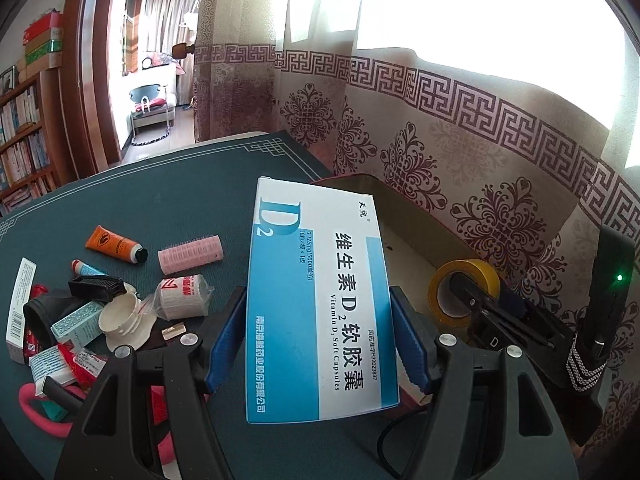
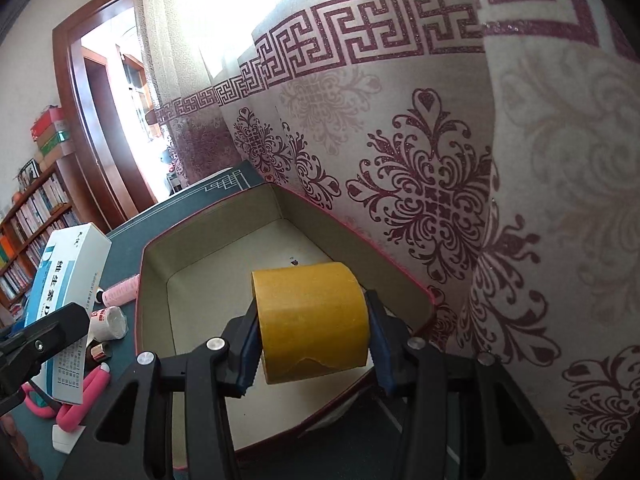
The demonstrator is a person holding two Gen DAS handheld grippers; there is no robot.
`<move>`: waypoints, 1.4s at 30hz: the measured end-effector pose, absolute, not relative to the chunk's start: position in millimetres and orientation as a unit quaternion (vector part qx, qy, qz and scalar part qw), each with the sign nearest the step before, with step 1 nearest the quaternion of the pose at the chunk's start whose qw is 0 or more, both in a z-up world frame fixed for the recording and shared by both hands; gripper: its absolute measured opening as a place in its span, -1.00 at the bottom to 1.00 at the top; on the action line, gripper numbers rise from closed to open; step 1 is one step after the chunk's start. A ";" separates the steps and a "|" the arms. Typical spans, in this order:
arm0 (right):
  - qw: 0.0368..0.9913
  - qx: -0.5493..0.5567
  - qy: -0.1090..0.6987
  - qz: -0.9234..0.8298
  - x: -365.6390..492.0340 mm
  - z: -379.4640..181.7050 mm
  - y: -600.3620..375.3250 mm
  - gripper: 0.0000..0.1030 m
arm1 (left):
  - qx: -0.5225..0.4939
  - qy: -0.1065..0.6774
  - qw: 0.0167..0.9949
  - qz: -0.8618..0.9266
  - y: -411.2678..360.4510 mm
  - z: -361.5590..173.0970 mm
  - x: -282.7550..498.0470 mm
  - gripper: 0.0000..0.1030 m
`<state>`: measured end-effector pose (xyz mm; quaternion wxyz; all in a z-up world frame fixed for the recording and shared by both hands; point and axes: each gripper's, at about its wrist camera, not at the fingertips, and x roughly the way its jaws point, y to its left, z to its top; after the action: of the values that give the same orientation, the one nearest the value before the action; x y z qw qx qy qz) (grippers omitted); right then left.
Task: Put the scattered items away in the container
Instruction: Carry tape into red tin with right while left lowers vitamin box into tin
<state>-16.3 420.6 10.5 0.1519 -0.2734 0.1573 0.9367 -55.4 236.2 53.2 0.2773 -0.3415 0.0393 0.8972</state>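
While held over the dark green desk (image 1: 168, 184), clamped between the blue pads of the left gripper (image 1: 320, 340): a blue-and-white vitamin D box (image 1: 320, 300), tilted, jaws pressed on its long sides. Off to the left on the desk, a scattered heap: white carton (image 1: 20, 304), orange tube (image 1: 116, 245), pink hair roller (image 1: 190, 255), gauze roll (image 1: 184, 297), white cap (image 1: 120, 320), pink loop (image 1: 36, 408) at the near edge. Further right, an open container (image 2: 152, 264) with a red rim and pale lining, standing on the desk close against the patterned curtain (image 2: 440, 200). Poised above its near side, the right gripper (image 2: 312, 344), jaws clamped on a yellow tape roll (image 2: 312, 320), roll lying sideways between the pads, not yet down on the container floor. Container otherwise bare inside, apart from a small dark speck.
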 end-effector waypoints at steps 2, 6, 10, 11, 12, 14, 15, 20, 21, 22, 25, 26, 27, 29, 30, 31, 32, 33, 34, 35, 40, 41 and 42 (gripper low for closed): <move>0.159 -0.265 0.154 0.938 -14.0 10.4 421.0 0.14 | -0.346 0.039 0.286 0.893 245.3 50.1 -60.3 0.38; 0.181 -0.231 0.141 0.945 -4.6 17.5 417.9 0.35 | -0.351 0.033 0.301 0.886 258.4 46.8 -67.1 0.38; 0.192 -0.226 0.140 0.945 -2.4 16.7 417.0 0.36 | -0.354 0.026 0.314 0.880 268.1 43.9 -72.3 0.39; 0.194 -0.226 0.143 0.944 -1.6 16.6 418.0 0.38 | -0.356 0.025 0.315 0.880 269.3 43.0 -73.3 0.39; 0.198 -0.224 0.146 0.943 -0.5 16.8 419.3 0.39 | -0.357 0.024 0.315 0.879 270.5 41.9 -74.5 0.39; 0.206 -0.219 0.154 0.941 1.6 16.9 422.6 0.44 | -0.359 0.020 0.316 0.878 271.8 40.0 -76.3 0.39; 0.208 -0.217 0.158 0.940 2.4 16.8 424.3 0.45 | -0.360 0.019 0.317 0.877 271.5 39.3 -76.9 0.39; 0.213 -0.215 0.164 0.939 3.2 16.1 426.7 0.50 | -0.358 0.023 0.309 0.881 269.3 38.3 -76.3 0.39; 0.213 -0.214 0.164 0.939 3.2 16.3 426.2 0.51 | -0.357 0.023 0.308 0.881 268.0 38.9 -76.2 0.39; 0.213 -0.213 0.163 0.939 3.1 16.7 425.7 0.52 | -0.357 0.022 0.306 0.882 266.8 39.6 -76.1 0.39; 0.210 -0.211 0.161 0.941 2.9 16.4 423.7 0.54 | -0.354 0.026 0.296 0.887 262.7 42.3 -74.6 0.39; 0.208 -0.211 0.161 0.941 2.7 16.4 423.2 0.55 | -0.353 0.028 0.293 0.888 261.4 43.1 -73.8 0.39; 0.206 -0.211 0.162 0.942 2.6 16.2 422.7 0.56 | -0.352 0.029 0.289 0.890 260.0 44.0 -73.0 0.39; 0.202 -0.211 0.162 0.942 2.5 16.0 421.8 0.57 | -0.352 0.030 0.282 0.892 256.5 45.5 -71.7 0.39; 0.200 -0.210 0.163 0.943 2.6 15.9 421.4 0.57 | -0.352 0.029 0.280 0.893 254.5 46.4 -71.2 0.39; 0.198 -0.209 0.163 0.944 2.7 16.1 420.9 0.58 | -0.352 0.028 0.278 0.893 252.2 47.3 -70.3 0.39; 0.196 -0.208 0.163 0.944 2.7 16.3 420.4 0.59 | -0.351 0.028 0.276 0.894 249.3 48.6 -69.2 0.39; 0.192 -0.207 0.163 0.945 2.7 16.5 419.6 0.59 | -0.350 0.028 0.273 0.895 246.1 50.0 -68.1 0.39; 0.188 -0.205 0.163 0.946 2.5 16.7 418.6 0.59 | -0.348 0.027 0.270 0.897 242.5 51.5 -67.0 0.39; 0.184 -0.204 0.161 0.948 2.1 16.9 417.4 0.60 | -0.347 0.026 0.266 0.899 238.4 53.3 -65.9 0.39; 0.169 -0.197 0.147 0.955 0.4 18.7 409.3 0.60 | -0.337 0.019 0.243 0.909 213.0 61.5 -60.9 0.42; 0.166 -0.195 0.143 0.956 0.2 19.4 407.3 0.60 | -0.335 0.018 0.237 0.912 206.6 62.4 -59.7 0.47; 0.164 -0.194 0.139 0.957 -0.1 19.9 405.4 0.60 | -0.333 0.017 0.231 0.914 199.7 63.1 -58.7 0.49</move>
<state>-0.1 405.4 19.9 0.1637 -0.1940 0.1388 0.9572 -58.7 199.7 63.1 0.2306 -0.3329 0.0168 0.9142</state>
